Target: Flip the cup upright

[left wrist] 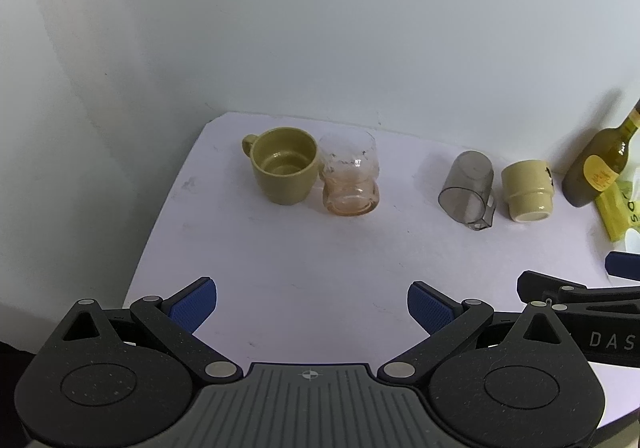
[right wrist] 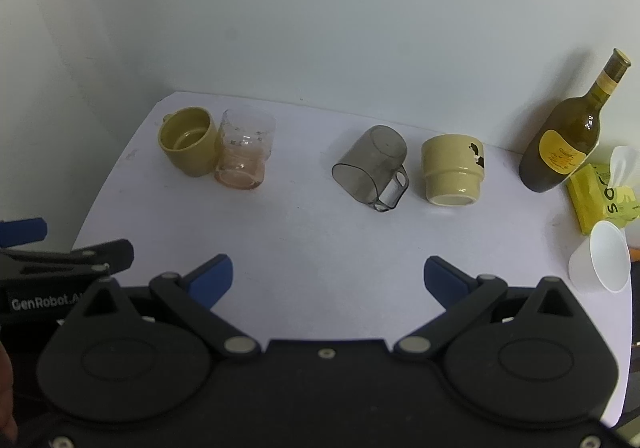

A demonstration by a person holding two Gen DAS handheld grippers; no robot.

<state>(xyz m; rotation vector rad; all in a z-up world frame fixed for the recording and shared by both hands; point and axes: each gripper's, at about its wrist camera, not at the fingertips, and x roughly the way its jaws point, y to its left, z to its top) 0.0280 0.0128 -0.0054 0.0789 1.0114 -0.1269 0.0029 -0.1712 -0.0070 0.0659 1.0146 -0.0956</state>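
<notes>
on the white surface [right wrist: 320, 248], the smoky cup [right wrist: 370, 166] lying beside the cream cup [right wrist: 452, 172] could be rolled into it; both the left hand-held gripper [left wrist: 312, 306] and the right hand-held gripper [right wrist: 328, 276] are spread, empty.

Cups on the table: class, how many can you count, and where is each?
5: olive mug far left, touching pink glass; grey clear cup centre, tipped; cream cup beside it; white cup right edge, on its side.

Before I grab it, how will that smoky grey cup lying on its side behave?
The smoky grey cup looks like thin clear plastic, so probably light and slick. Lying on its side, it may roll if nudged, though its handle resting low against the table should limit that.
</notes>
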